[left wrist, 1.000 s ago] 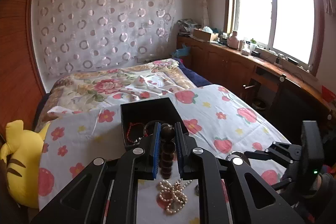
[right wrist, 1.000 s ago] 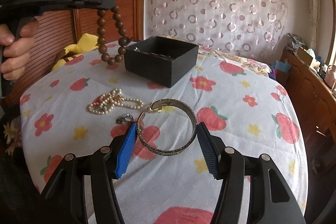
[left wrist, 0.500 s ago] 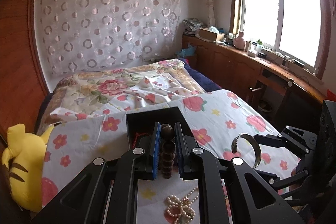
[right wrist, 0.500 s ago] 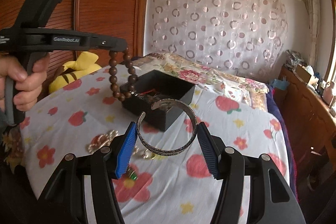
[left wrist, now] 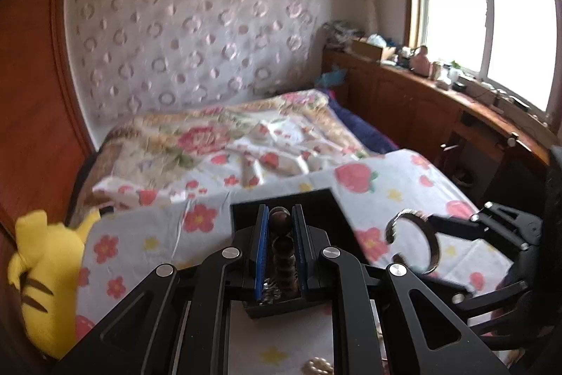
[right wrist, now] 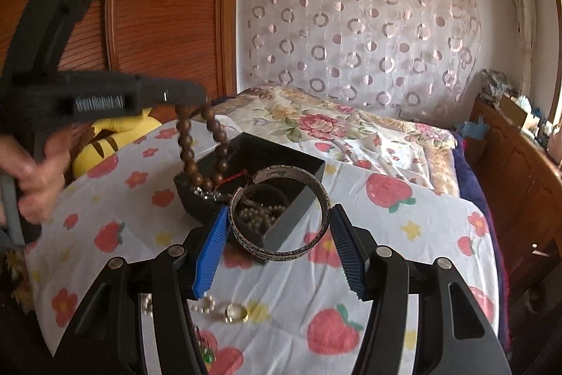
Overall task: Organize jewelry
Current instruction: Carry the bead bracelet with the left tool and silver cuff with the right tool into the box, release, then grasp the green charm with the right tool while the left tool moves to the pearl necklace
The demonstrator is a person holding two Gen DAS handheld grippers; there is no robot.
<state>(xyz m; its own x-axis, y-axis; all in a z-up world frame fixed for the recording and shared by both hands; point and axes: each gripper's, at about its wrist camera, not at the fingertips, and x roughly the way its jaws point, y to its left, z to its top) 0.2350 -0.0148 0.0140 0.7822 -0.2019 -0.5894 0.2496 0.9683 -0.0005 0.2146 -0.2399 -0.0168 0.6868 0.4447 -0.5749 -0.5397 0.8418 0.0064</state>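
My left gripper point(left wrist: 280, 227) is shut on a brown wooden bead bracelet point(left wrist: 280, 245), which hangs over the near left edge of the open black box point(right wrist: 298, 160); it also shows in the right wrist view point(right wrist: 202, 146). My right gripper point(right wrist: 277, 234) is shut on a silver cuff bangle point(right wrist: 281, 245), held in the air just in front of the box; the bangle also shows in the left wrist view point(left wrist: 430, 241). The box point(left wrist: 316, 202) holds a red cord bracelet and dark beads point(right wrist: 260, 217).
A pearl strand point(right wrist: 205, 306), a gold ring point(right wrist: 235, 311) and a green-stoned piece point(right wrist: 207, 355) lie on the strawberry-print cloth point(right wrist: 404, 234) near my right gripper. A yellow plush toy point(left wrist: 45, 273) sits at the left edge. A bed lies beyond the table.
Both grippers moved forward toward the black box with their jewelry. The bead bracelet now hangs over the box edge, and the bangle has risen from the cloth to just in front of the box.
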